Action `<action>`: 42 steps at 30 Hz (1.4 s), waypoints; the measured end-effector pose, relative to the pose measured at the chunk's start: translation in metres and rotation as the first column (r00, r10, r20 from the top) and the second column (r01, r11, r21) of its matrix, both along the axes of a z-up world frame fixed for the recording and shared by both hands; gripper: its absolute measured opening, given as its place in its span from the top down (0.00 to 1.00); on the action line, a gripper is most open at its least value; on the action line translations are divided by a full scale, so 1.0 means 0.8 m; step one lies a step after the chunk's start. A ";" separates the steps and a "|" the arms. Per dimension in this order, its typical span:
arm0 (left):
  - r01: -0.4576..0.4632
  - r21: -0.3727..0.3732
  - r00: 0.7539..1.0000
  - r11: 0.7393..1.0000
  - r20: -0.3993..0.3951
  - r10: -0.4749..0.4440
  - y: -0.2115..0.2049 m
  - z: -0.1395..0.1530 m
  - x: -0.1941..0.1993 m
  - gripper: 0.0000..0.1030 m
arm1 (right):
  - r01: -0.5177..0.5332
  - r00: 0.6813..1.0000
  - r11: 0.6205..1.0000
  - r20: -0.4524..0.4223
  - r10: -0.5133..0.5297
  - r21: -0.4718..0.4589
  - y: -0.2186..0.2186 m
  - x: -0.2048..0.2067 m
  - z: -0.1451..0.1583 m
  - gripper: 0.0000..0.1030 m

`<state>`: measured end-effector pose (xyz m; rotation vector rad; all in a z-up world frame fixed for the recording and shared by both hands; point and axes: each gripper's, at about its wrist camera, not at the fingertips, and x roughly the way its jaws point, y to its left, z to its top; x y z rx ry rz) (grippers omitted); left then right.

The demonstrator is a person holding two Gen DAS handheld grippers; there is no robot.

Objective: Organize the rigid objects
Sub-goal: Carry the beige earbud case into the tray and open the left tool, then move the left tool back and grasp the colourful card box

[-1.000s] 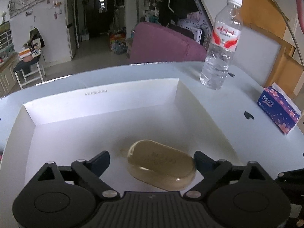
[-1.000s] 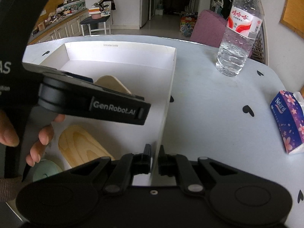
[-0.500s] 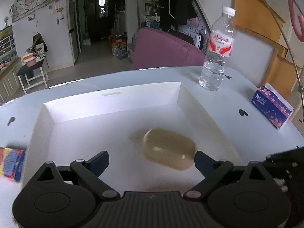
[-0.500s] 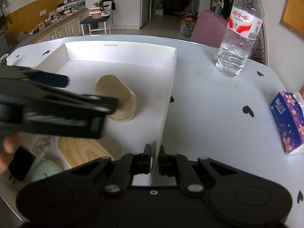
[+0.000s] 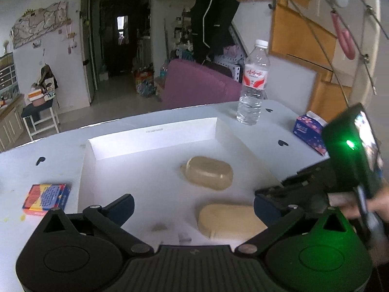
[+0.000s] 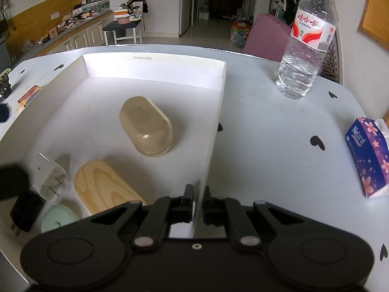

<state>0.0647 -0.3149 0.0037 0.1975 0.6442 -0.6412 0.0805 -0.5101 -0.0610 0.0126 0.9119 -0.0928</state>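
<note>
A white cardboard box (image 5: 155, 138) sits on the pale table. Inside it lie a beige oval case (image 5: 207, 172) (image 6: 145, 126) and, nearer to me, a wooden oval lid (image 5: 231, 219) (image 6: 104, 189). My left gripper (image 5: 194, 203) hovers over the box's near part, well back from the case. Its jaws are opening wide, and the pads touch nothing. My right gripper (image 6: 197, 194) is shut on the box's right wall (image 6: 216, 126) near the front corner. A white plug (image 6: 52, 180), a black charger (image 6: 24, 211) and a mint round object (image 6: 59, 219) lie in the box's near left part.
A water bottle (image 6: 306, 46) stands on the table behind and to the right of the box. A blue tissue pack (image 6: 369, 155) lies at the right edge. A small colourful box (image 5: 46, 196) lies on the table to the left of the white box. A purple chair stands beyond the table.
My left gripper has drawn back and risen from the beige case, which stays in the box. It has all but left the right wrist view. The right gripper has not moved.
</note>
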 end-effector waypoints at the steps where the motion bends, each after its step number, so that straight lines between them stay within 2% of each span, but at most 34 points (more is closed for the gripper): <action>1: 0.001 0.000 1.000 1.000 0.006 -0.001 0.004 0.001 -0.005 0.00 | 0.000 1.000 1.000 0.000 0.000 0.001 0.000 0.000 0.000 0.92; 12: -0.019 -0.020 0.995 1.000 0.095 0.021 0.059 0.008 -0.050 0.00 | 0.000 1.000 1.000 0.000 0.000 0.000 0.001 0.000 0.000 0.93; 16: -0.068 -0.036 0.988 0.997 0.138 0.072 0.090 0.009 -0.047 0.00 | 0.000 1.000 1.000 0.000 0.000 0.000 0.001 0.000 0.000 0.93; 22: -0.198 -0.034 0.968 0.980 0.148 0.201 0.149 -0.001 -0.012 0.00 | 0.000 1.000 1.000 0.000 0.000 0.000 0.001 0.000 0.000 0.93; 28: -0.276 0.009 0.953 0.961 0.132 0.273 0.193 -0.030 0.034 0.00 | 0.001 1.000 1.000 0.001 -0.001 -0.003 0.001 0.000 0.001 0.93; 34: -0.286 0.051 0.953 0.957 0.118 0.279 0.210 -0.063 0.073 0.00 | -0.001 1.000 1.000 0.002 0.001 -0.007 0.001 0.000 0.001 0.93; 42: -0.279 0.113 0.959 0.954 0.093 0.270 0.188 -0.096 0.132 0.00 | -0.001 1.000 1.000 0.002 0.001 -0.007 0.001 0.000 0.001 0.92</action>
